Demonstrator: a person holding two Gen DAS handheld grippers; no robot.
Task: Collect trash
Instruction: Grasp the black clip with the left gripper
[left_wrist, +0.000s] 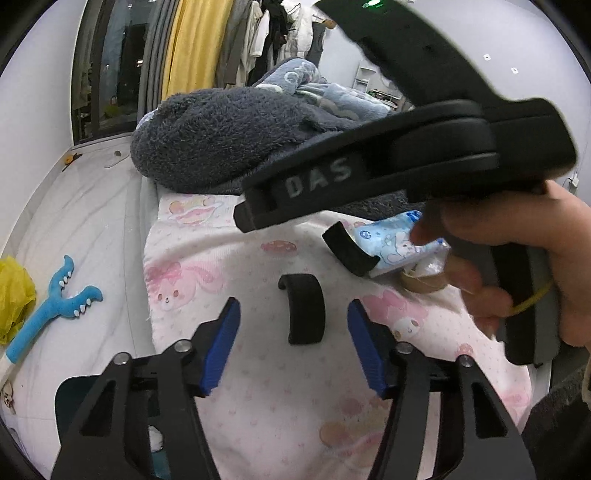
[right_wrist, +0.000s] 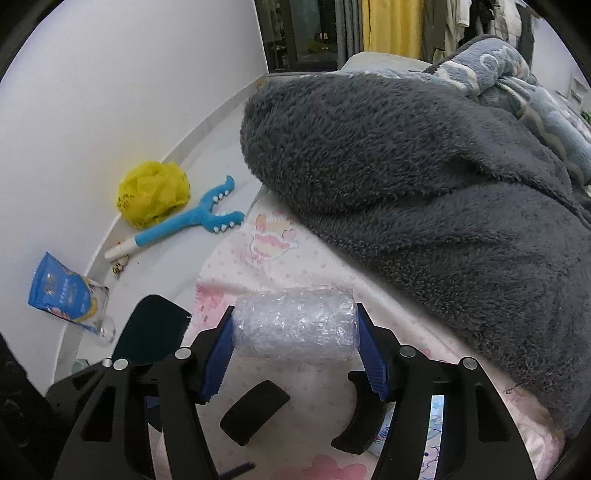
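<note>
Right tongs: both blue pads press on the ends of a roll of bubble wrap, clamped on it. The roll's long axis runs 9 to 3 o'clock in the right wrist view, crosswise to the fingers, one flat end against each pad. It sits just above the pink-patterned bed sheet, at the foot of the dark grey fleece blanket, which fills the 12-to-3 o'clock sector.

Left tongs: pads apart, nothing between them, only the bed sheet below. Two curved black foam pieces lie on the sheet: one between the left pads, long axis roughly 12 to 6; the other at 1 o'clock from it, tilted 10 to 4, touching a light blue printed packet.

Floor, 10 o'clock of the roll: crumpled yellow plastic bag, blue crocodile-shaped toy pointing to 2 o'clock, blue pouch near the wall.

The hand holding the right tongs is in the left wrist view at 3 o'clock.
</note>
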